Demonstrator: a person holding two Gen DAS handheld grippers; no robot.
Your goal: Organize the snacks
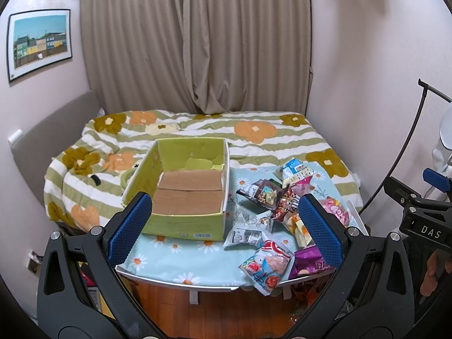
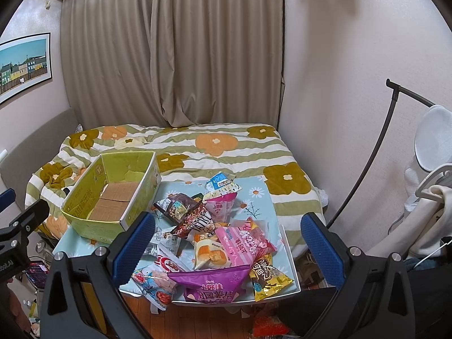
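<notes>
An empty green cardboard box (image 1: pixel 195 223) stands on the left of a small table with a daisy cloth (image 1: pixel 180 257); it also shows in the right wrist view (image 2: pixel 93 226). A pile of snack packets (image 1: pixel 279 206) lies to its right, among them a purple bag (image 2: pixel 209 285), a pink bag (image 2: pixel 243 243) and a gold bag (image 2: pixel 268 278). My left gripper (image 1: pixel 226 228) is open and empty, held above the table's front edge. My right gripper (image 2: pixel 228 245) is open and empty, above the front of the pile.
A bed with a flowered striped quilt (image 1: pixel 197 130) lies behind the table, with curtains (image 1: pixel 195 42) beyond. A lamp stand (image 2: pixel 364 169) and white items stand at the right. Wooden floor (image 1: pixel 220 310) shows below the table, with some clutter.
</notes>
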